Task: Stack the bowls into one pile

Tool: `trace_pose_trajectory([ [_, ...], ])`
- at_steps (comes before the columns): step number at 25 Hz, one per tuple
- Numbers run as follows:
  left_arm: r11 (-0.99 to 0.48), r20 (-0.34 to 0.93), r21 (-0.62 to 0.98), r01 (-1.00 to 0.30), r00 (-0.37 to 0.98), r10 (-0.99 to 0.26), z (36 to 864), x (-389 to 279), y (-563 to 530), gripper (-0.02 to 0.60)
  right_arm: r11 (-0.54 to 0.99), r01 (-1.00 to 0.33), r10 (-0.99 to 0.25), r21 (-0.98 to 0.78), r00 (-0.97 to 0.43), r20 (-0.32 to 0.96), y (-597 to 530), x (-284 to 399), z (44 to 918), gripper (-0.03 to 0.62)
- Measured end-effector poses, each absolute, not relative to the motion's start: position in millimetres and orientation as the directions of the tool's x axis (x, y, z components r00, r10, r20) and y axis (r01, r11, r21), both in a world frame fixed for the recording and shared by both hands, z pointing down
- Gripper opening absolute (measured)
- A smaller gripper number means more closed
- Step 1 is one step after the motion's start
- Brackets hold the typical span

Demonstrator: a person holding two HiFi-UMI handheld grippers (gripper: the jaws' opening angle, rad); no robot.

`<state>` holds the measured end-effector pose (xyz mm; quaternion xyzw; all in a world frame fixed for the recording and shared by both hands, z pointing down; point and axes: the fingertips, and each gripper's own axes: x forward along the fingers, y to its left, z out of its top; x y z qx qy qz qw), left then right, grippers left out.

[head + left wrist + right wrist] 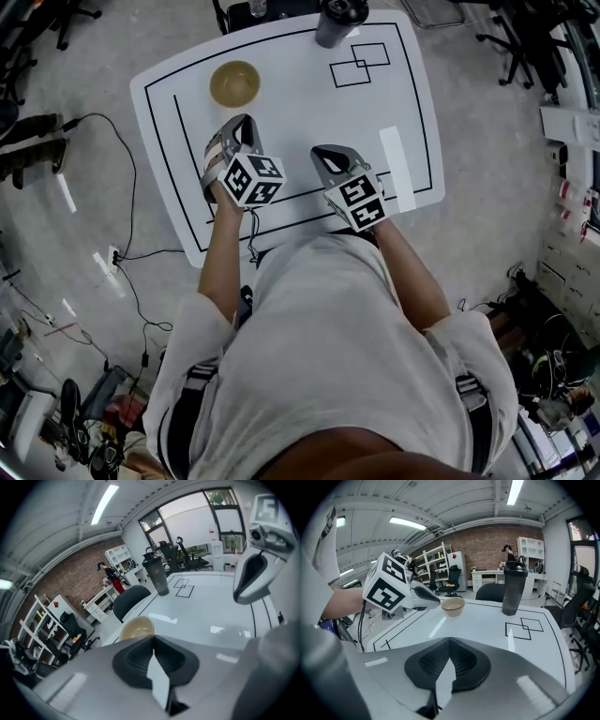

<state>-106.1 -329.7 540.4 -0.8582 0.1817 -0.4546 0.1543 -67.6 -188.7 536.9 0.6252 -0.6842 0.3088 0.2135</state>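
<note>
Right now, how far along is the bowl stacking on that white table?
Done, it seems: a single round tan bowl pile stands on the white table, no loose bowl in view; how many bowls it holds I cannot tell. In hand: nothing; the left gripper and right gripper are shut, empty, short of the pile. Left: apparently nothing.

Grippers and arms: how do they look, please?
The left gripper and right gripper are grey with black ribbed pads. Each carries a white cube with black square markers. A thin cable hangs from the left one. The shirt is light and short-sleeved.
</note>
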Motion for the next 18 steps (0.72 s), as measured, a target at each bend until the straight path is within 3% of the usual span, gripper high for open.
trace_pose_trajectory([
  [8,-0.902,0.607,-0.234,-0.363,0.67,-0.427,486,-117,-273,0.003,-0.067,-0.997,-0.865,-0.048,0.033,0.501,-181,-55,462,-0.002],
  [14,-0.834,0.403,-0.227,-0.503,0.731,-0.55,426,-122,-241,0.003,-0.083,-0.996,-0.938,-0.032,0.067,0.34,-163,-43,414,-0.002],
  [18,-0.802,0.335,-0.192,-0.565,0.73,-0.595,399,-125,-193,0.003,-0.075,-0.997,-0.963,-0.022,0.067,0.261,-124,-37,385,-0.002],
])
